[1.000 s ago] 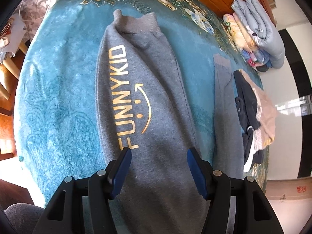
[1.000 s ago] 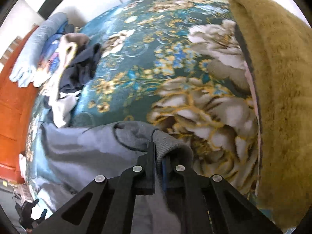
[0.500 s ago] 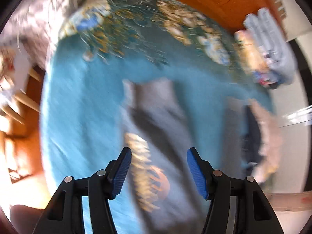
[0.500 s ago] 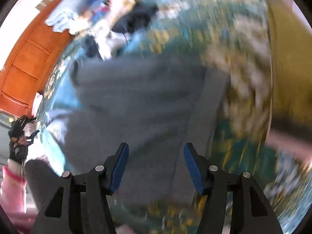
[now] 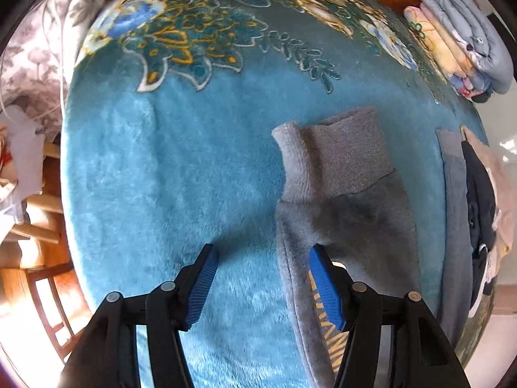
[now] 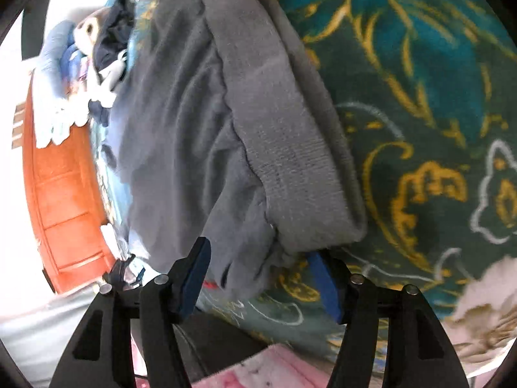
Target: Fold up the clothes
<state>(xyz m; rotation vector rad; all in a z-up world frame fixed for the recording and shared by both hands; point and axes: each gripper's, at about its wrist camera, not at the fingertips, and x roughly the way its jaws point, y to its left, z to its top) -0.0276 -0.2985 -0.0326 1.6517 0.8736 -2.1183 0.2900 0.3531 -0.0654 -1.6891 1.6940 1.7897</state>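
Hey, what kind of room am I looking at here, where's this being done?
Probably a bedroom: the gray sweatshirt lies on a plush teal floral blanket spread like a bed cover, folded bedding is stacked at its far edge, and orange wood panelling stands alongside.

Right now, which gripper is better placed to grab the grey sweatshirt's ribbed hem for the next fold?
Right. The right gripper is open with the ribbed hem corner just ahead; the left gripper straddles the sweatshirt's side edge.
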